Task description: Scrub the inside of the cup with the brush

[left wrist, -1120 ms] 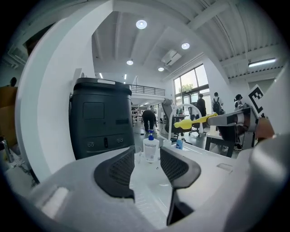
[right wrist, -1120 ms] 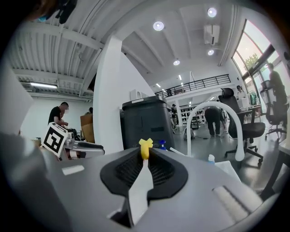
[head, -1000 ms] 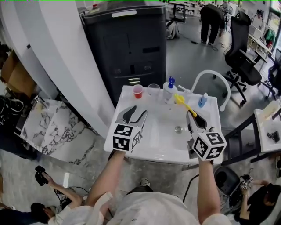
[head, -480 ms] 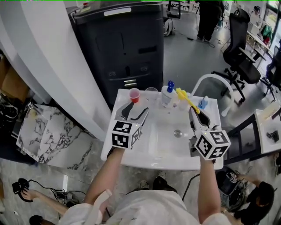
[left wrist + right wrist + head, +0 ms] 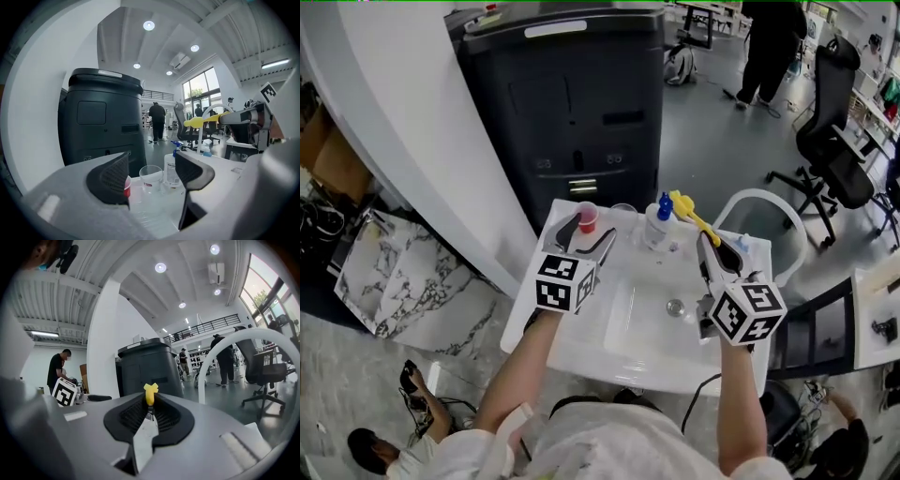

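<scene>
A small red cup (image 5: 588, 218) and a clear cup (image 5: 623, 212) stand at the back edge of the white sink (image 5: 609, 319). My left gripper (image 5: 589, 240) hovers just short of them. Its jaws are opening, with nothing between them. In the left gripper view the clear cup (image 5: 151, 178) shows through the gap of the left gripper (image 5: 152, 176), and the red cup (image 5: 127, 186) peeks from behind the left pad. My right gripper (image 5: 712, 251) is shut on the yellow brush (image 5: 689, 214), which points toward the back. Between the right gripper (image 5: 150, 411) jaws the brush (image 5: 150, 393) stands up.
A soap bottle with a blue pump (image 5: 657, 223) stands beside the clear cup. The drain (image 5: 675, 307) lies in the basin. A white arched tube (image 5: 759, 211) rises at the right. A tall black cabinet (image 5: 572, 103) stands behind the sink. An office chair (image 5: 834, 122) is far right.
My left gripper's jaws have spread wider and it has moved closer to the cups. The right gripper keeps its hold on the brush, nearly still. The head view has shifted.
</scene>
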Available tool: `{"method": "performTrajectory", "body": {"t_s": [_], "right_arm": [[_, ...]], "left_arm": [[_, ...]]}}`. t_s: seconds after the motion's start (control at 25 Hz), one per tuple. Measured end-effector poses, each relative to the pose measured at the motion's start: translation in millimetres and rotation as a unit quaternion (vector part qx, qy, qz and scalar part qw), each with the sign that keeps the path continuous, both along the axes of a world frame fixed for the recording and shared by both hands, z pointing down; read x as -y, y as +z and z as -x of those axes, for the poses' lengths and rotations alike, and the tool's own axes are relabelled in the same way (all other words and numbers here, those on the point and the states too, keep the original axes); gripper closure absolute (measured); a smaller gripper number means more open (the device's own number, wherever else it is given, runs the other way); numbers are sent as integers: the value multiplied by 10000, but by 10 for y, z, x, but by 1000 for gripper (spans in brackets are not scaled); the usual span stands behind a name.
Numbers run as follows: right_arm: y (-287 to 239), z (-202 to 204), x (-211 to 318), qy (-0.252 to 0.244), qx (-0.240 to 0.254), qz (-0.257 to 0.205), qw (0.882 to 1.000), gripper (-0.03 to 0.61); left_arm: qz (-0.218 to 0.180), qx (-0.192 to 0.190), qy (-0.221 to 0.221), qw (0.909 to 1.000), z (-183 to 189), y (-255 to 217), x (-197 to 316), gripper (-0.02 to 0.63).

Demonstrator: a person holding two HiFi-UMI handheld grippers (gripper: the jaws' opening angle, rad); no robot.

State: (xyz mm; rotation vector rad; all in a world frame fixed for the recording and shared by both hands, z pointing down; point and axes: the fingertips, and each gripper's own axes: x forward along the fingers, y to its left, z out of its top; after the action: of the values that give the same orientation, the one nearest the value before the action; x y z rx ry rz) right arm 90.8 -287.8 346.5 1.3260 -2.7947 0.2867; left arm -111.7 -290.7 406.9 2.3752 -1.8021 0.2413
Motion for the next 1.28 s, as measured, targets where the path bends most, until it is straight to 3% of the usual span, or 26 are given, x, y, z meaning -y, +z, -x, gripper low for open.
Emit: {"method": "performTrajectory", "body": {"t_s": [0.24,0.52,0.92,1.28], "right_arm": [[75,107,172,-72,16,86,9999,545],[130,325,243,123,-37,95,9999,544],[198,570,298,700,-44,175,9974,545],[274,662,285,1113,-159,233,9934,545]], "left_arm": [[98,43,-12,9999,105,136,134,287],[305,133,352,9988,323,436,324,270],[806,169,980,9918,636,1094,626,207],[1145,291,1332,9840,717,1553,885,206]]}}
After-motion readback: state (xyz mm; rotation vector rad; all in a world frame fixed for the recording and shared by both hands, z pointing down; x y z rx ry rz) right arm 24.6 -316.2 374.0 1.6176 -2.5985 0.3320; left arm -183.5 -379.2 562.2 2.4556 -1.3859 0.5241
